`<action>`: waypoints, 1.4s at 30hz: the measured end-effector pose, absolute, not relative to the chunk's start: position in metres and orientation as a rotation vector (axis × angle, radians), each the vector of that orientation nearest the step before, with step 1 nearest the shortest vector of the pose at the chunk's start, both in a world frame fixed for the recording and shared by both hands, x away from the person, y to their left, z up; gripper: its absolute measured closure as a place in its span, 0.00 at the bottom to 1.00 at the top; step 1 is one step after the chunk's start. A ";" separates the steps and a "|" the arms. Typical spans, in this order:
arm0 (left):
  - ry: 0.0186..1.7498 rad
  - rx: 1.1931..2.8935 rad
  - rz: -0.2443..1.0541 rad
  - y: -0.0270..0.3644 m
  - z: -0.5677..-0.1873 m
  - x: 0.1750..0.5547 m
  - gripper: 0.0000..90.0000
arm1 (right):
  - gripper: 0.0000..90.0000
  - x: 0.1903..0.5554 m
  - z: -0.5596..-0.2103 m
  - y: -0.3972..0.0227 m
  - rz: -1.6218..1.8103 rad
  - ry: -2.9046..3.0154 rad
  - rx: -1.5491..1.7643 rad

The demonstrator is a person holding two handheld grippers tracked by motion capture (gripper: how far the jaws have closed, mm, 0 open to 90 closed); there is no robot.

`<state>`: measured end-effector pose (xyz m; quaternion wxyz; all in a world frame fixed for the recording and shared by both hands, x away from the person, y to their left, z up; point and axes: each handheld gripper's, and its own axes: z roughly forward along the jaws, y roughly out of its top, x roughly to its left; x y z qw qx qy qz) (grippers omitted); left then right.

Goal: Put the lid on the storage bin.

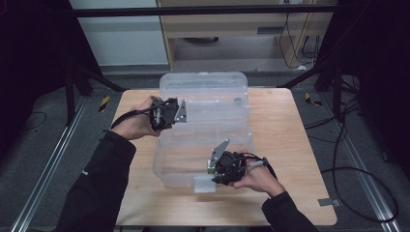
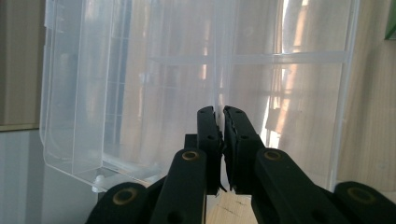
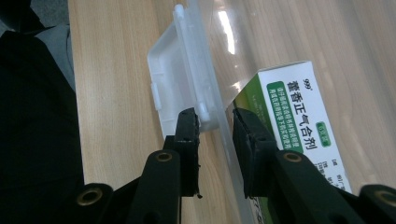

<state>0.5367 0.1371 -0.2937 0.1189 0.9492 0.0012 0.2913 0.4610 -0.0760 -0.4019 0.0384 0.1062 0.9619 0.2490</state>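
A clear plastic storage box [image 1: 212, 140] sits mid-desk, its hinged lid [image 1: 205, 87] raised at the far side; a green-and-white medicine carton [image 3: 299, 116] rests inside its near wall.

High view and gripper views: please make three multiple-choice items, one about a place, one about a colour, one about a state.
1. Where is the carton?
A. Inside the clear plastic box, by its near wall
B. On the floor
C. On the bare table, far from the box

2. What colours does the carton have?
A. Red and black
B. Green and white
C. Blue and yellow

3. How do the left gripper's jaws stand?
A. Wide open over the table
B. Shut on the carton
C. Shut on a thin edge of the clear plastic box

Answers:
1 A: the carton lies behind the wall of the clear plastic box, which stands on the table.
2 B: its faces are green and white.
3 C: the left gripper pinches a thin clear edge between its pads.
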 end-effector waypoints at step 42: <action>-0.005 2.765 0.897 0.142 -0.307 0.472 0.94 | 0.80 0.460 -0.403 -0.078 0.785 2.943 0.323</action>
